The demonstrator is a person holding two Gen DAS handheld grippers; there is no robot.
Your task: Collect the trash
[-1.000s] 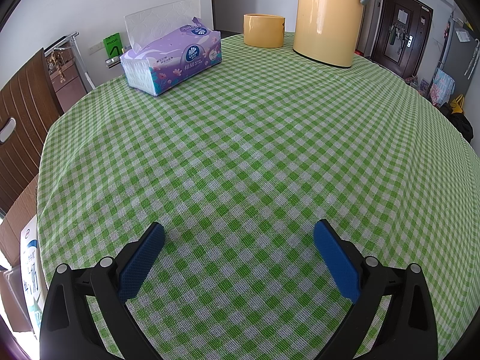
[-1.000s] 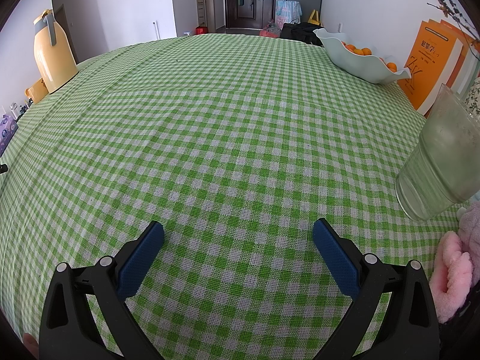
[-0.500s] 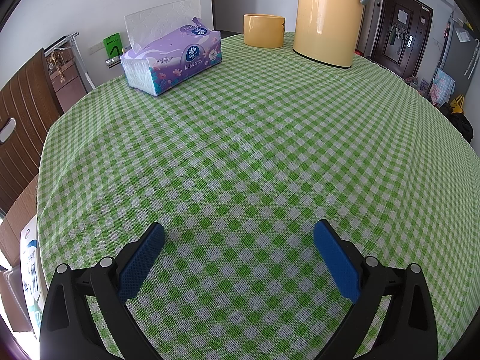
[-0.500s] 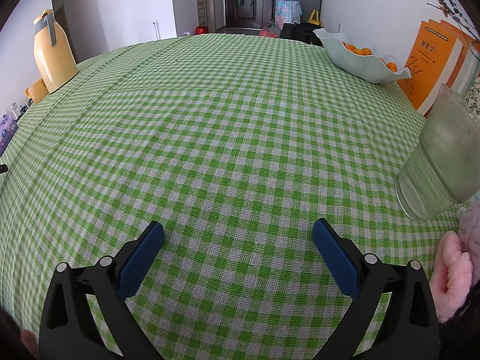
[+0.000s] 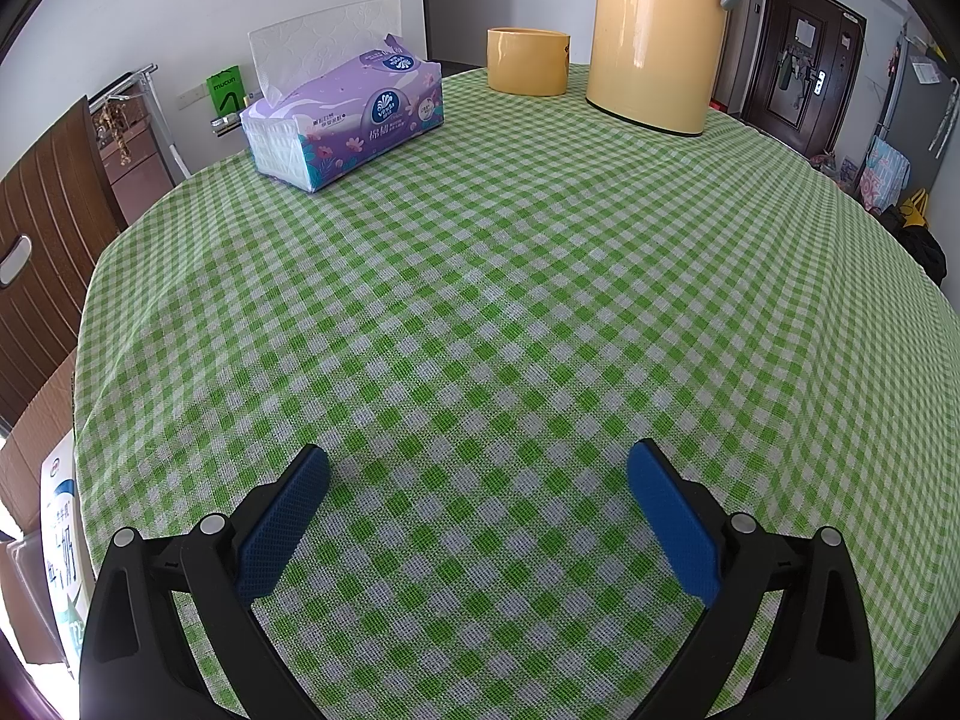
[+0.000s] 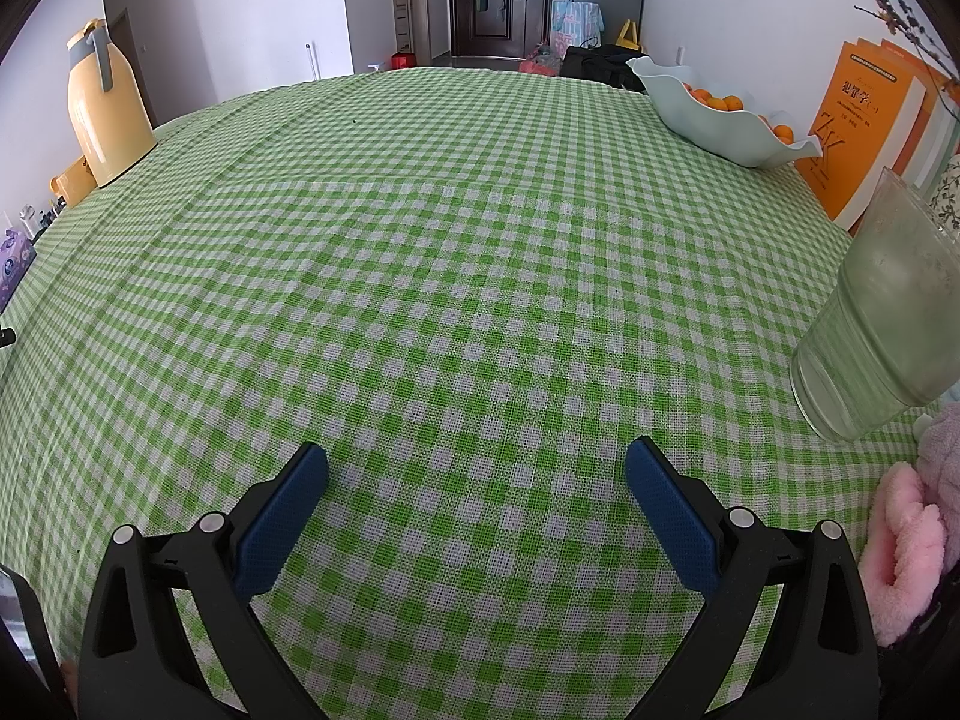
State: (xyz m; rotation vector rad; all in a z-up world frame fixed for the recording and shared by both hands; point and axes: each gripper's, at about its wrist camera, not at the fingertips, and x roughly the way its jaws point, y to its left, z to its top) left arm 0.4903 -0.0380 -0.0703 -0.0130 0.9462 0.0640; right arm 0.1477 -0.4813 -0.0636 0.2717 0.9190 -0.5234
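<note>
Left gripper (image 5: 478, 465) released, jaws wide, nothing between them, over green checked tablecloth (image 5: 510, 300). Right gripper (image 6: 477, 463) likewise spread and holding nothing. No trash visible in either view. Tissue box (image 5: 345, 123) at 11 o'clock, yellow jug (image 5: 657, 30) at 1 o'clock. Right view: glass (image 6: 882, 318) at 3 o'clock, fruit bowl (image 6: 714, 120) at 2 o'clock.

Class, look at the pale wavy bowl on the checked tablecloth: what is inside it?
Oranges show above the bowl's rim. Its wall hides how many lie deeper.
</note>
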